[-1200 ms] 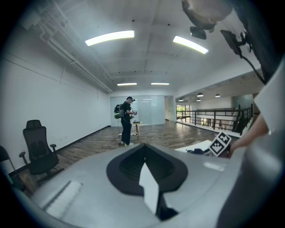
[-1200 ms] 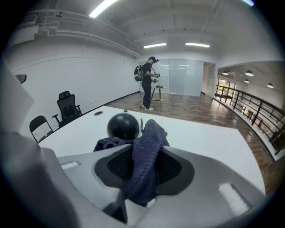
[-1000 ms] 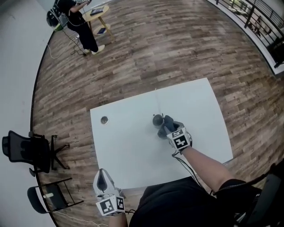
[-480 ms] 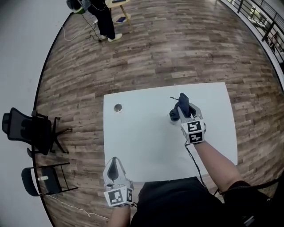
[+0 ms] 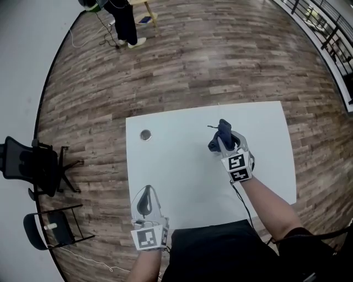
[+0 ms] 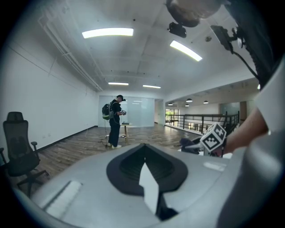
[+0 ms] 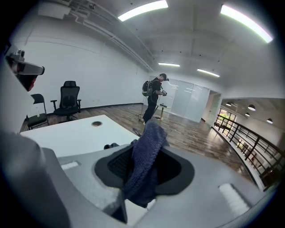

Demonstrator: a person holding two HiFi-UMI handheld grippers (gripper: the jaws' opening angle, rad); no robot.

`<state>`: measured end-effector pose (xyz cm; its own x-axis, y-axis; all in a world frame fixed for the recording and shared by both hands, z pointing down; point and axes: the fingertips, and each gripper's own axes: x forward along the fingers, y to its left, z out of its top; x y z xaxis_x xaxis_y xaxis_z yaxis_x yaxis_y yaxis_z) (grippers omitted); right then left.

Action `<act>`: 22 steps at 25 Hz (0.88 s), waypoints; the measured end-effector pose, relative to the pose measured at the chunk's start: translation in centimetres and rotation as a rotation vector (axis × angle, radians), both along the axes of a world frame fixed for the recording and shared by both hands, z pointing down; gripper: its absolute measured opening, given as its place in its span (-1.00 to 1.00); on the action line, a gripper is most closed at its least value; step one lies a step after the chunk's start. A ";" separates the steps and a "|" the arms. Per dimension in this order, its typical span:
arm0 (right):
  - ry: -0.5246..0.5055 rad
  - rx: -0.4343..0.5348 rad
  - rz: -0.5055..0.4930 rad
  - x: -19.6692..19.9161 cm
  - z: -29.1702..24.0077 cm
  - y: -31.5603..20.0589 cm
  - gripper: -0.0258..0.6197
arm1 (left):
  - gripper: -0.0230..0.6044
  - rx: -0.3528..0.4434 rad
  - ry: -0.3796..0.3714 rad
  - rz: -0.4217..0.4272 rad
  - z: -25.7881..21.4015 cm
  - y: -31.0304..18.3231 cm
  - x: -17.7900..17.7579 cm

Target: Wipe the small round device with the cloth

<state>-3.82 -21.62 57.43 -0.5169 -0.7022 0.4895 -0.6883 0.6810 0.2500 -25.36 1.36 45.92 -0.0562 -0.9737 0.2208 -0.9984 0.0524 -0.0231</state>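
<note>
The right gripper (image 7: 143,167) is clamping a dark blue knitted cloth (image 5: 224,130). The left gripper (image 5: 146,201) is hovering, jaws together, empty.

a white desk (image 5: 176,171) stands on a wood plank floor (image 5: 209,60), a round grommet (image 5: 145,134) near its far left corner. a black office chair (image 5: 30,168) and a second chair (image 5: 52,227) stand left of it. far off, a person (image 5: 124,22) with a backpack stands beside a small wooden stand (image 5: 146,16); a railing (image 5: 331,33) lines the right
</note>
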 end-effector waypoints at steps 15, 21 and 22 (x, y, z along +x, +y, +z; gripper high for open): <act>0.100 0.005 -0.143 -3.5 1.9 5.6 -0.51 | -0.91 -0.026 0.055 0.050 2.5 -0.5 -0.4; 0.112 -0.053 -0.154 -3.5 4.0 7.1 -0.50 | -0.91 -0.044 0.055 0.016 3.0 0.7 -1.1; 0.104 -0.086 -0.141 -3.3 4.7 7.5 -0.50 | -0.91 -0.050 0.053 0.006 3.0 1.0 -1.4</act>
